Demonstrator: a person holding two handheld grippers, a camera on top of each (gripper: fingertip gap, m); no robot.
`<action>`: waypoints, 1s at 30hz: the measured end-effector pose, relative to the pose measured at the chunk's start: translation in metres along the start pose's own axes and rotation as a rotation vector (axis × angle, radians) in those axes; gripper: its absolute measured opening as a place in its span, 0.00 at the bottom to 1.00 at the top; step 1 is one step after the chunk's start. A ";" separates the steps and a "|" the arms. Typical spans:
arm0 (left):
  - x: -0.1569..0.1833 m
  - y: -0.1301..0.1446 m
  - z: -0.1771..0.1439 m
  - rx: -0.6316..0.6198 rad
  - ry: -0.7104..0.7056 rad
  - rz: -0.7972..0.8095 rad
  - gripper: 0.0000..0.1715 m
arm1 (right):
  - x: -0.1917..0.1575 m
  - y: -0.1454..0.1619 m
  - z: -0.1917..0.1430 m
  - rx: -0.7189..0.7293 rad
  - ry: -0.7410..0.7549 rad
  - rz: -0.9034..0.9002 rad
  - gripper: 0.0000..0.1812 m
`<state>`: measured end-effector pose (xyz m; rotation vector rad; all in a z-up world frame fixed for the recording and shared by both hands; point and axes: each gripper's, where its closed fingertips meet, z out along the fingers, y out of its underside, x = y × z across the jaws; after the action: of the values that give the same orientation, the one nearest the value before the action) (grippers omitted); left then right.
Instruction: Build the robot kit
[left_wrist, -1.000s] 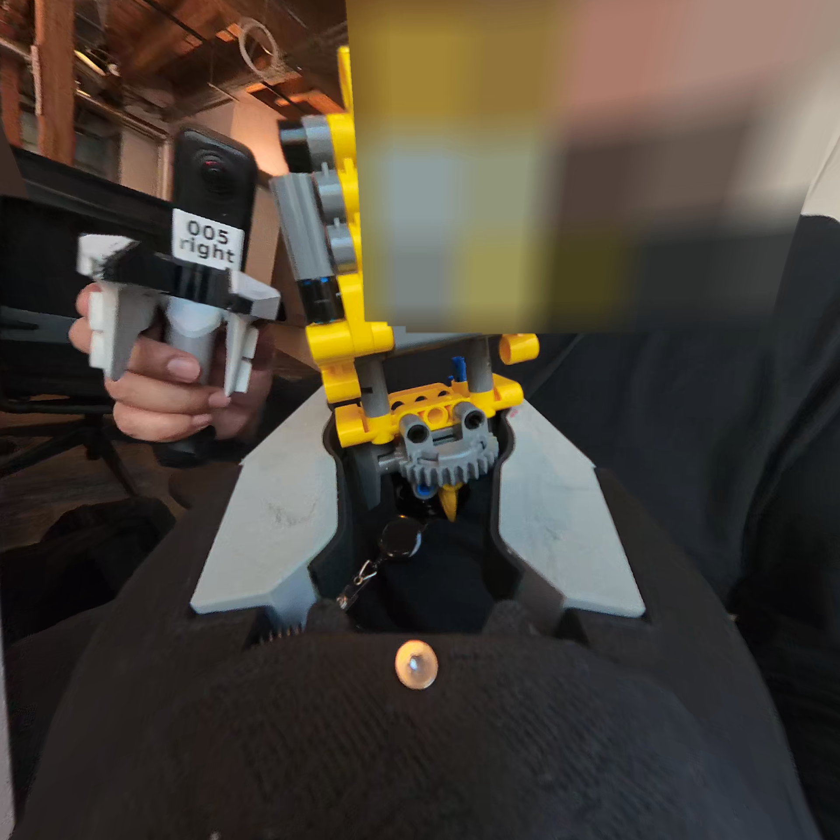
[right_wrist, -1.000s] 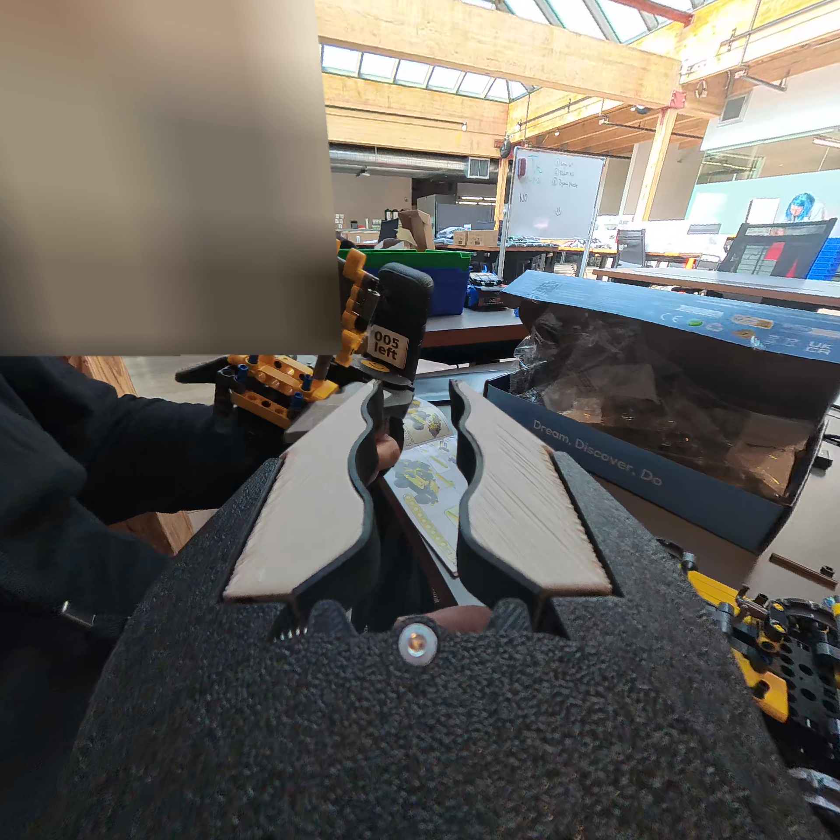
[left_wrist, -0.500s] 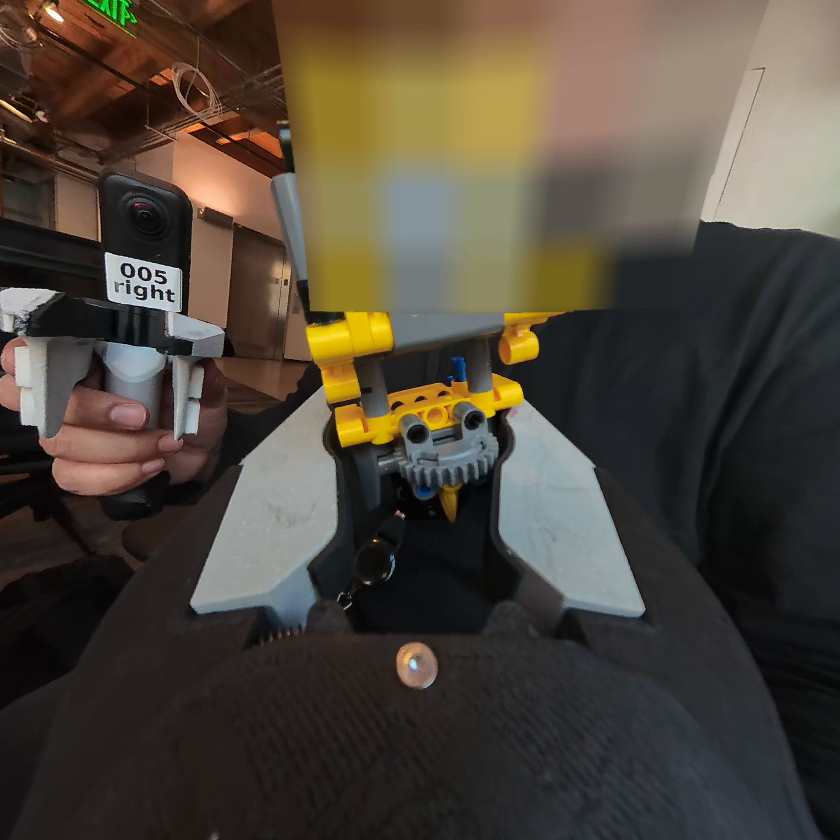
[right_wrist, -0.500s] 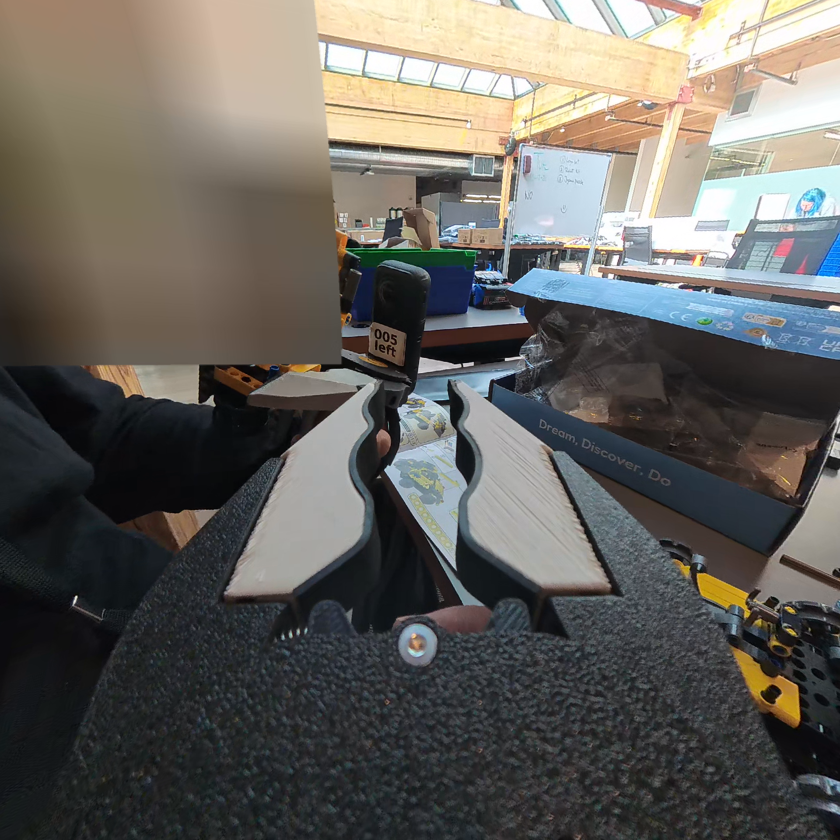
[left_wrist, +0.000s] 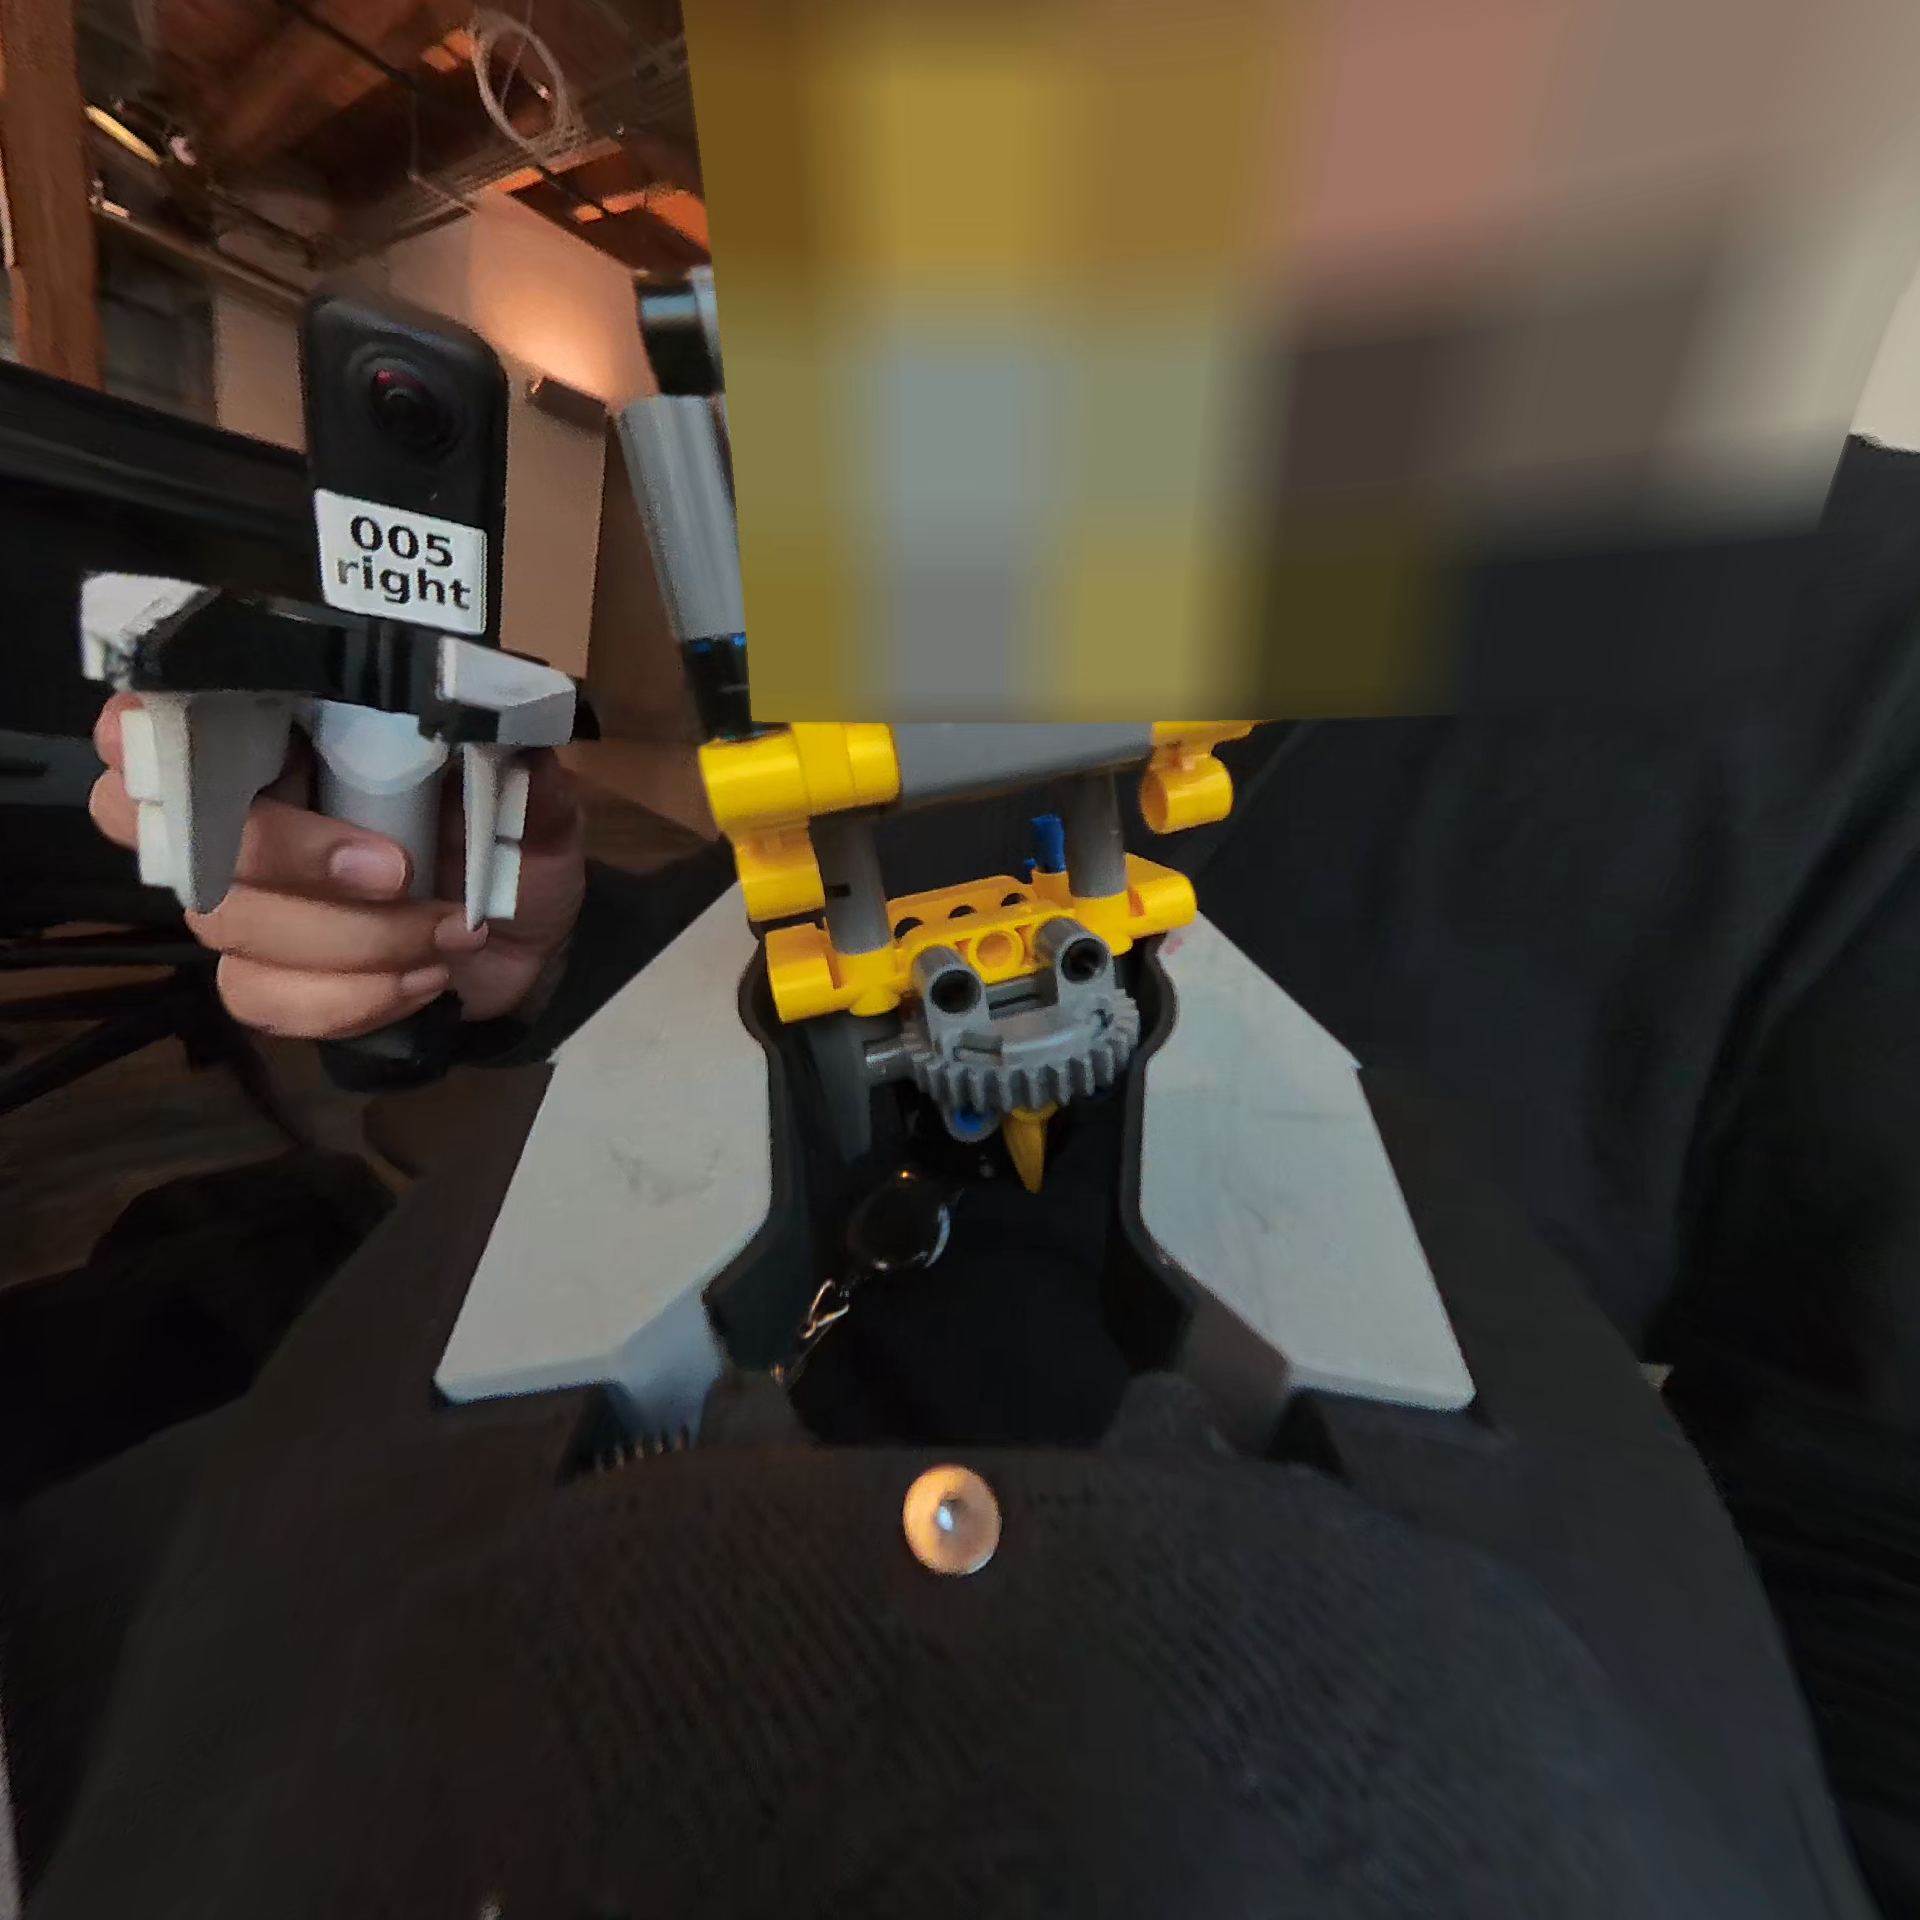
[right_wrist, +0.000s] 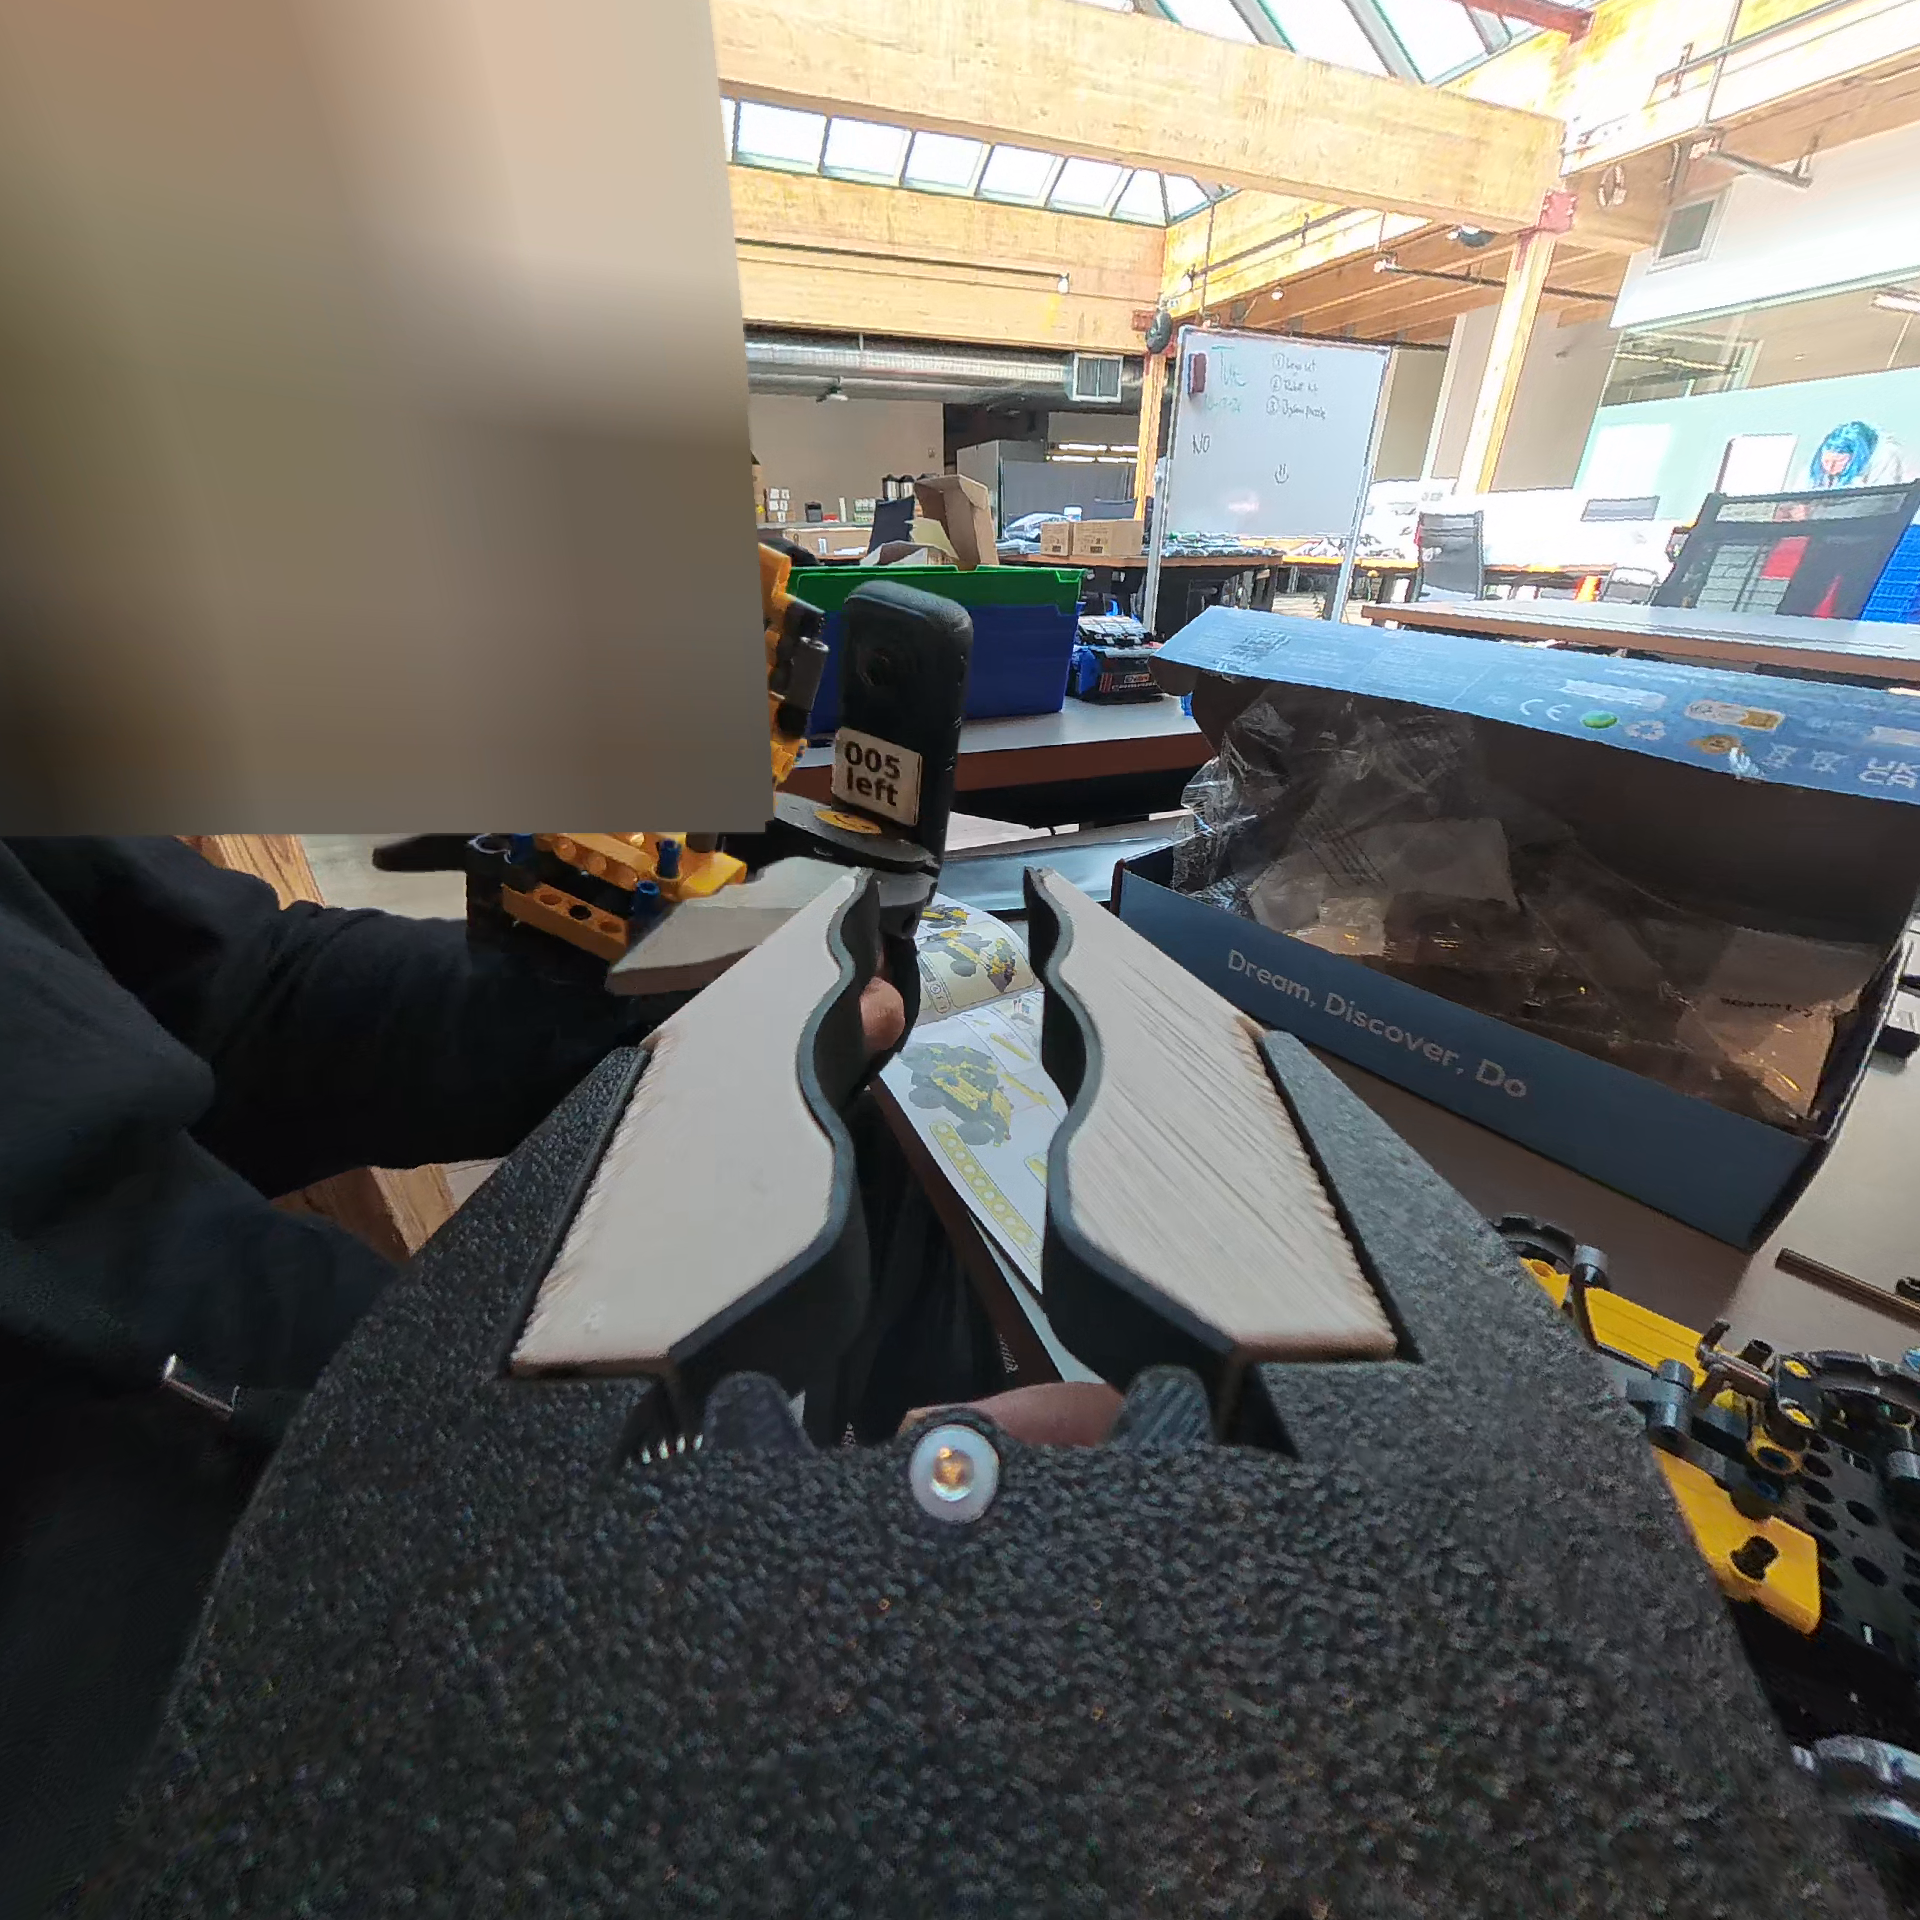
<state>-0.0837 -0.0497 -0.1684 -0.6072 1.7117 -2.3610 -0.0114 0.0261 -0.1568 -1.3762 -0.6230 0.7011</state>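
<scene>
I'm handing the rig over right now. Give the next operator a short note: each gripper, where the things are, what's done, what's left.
Left gripper: shut on the yellow and grey brick model, held up in the air near the person's chest.
Right gripper: open, empty, held apart from the model.
On the table: instruction booklet just past the right gripper's fingers, open blue box with plastic bags beyond it, and a second black and yellow model at the right.
Done: model gripped and lifted. Left: unclear, no goal stated.

On my left wrist feed the light is dim and warm, with an orange glow on the far wall (left_wrist: 540, 291) and slight motion blur. My right wrist feed is bright with daylight from the skylights (right_wrist: 966, 156). Both bend straight lines near the edges.
</scene>
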 end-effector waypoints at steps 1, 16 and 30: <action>-0.003 0.004 0.001 -0.034 -0.027 0.004 0.38 | 0.001 0.001 0.000 0.000 0.003 0.001 0.15; 0.001 0.034 0.017 -0.344 -0.117 0.186 0.38 | -0.002 0.004 -0.007 0.001 0.005 -0.001 0.15; -0.116 0.006 -0.028 -0.415 -0.852 0.443 0.38 | 0.015 0.017 -0.034 0.038 0.062 0.101 0.19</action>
<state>0.0088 0.0150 -0.2075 -0.9789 1.6528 -1.1751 0.0221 0.0163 -0.1775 -1.3966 -0.4914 0.7446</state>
